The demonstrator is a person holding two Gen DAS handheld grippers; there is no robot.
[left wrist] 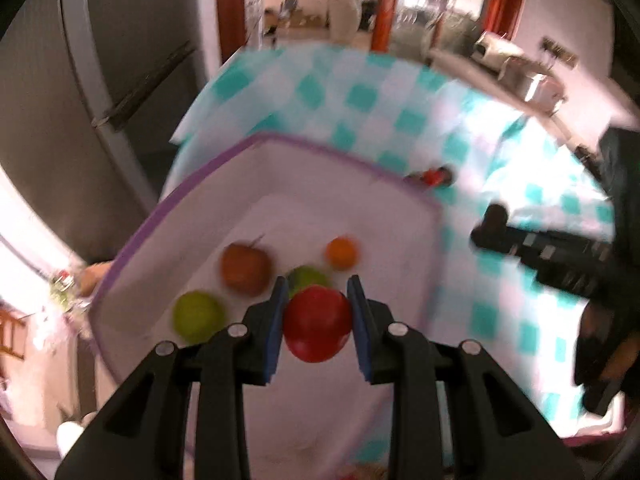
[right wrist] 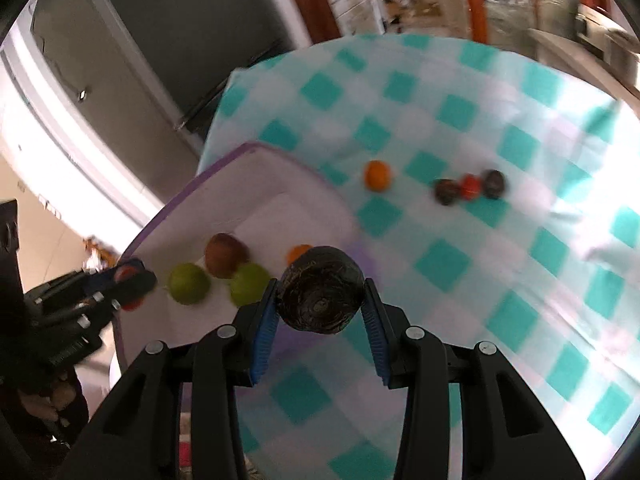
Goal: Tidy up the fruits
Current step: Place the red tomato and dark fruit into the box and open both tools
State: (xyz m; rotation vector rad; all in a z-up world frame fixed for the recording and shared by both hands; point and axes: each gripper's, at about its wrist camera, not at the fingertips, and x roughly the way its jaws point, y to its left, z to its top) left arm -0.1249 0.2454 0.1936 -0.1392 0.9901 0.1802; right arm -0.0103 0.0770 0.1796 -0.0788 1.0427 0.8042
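- Left gripper [left wrist: 317,322] clamped on a red apple [left wrist: 318,326], jaws pressing both sides, up over the white bin [left wrist: 168,216].
- Right gripper [right wrist: 320,312] clamped on a dark round fruit [right wrist: 322,290], over the bin's rim at 3 o'clock.
- Already in the bin: two green fruits [left wrist: 197,316], a brown apple [left wrist: 245,268], a small orange [left wrist: 341,253].
- Farther off on the checked worktop [right wrist: 440,268], toward 1 o'clock: one orange [right wrist: 377,176], two dark fruits [right wrist: 447,192], one small red one [right wrist: 471,186].
- About halfway, at a guess.
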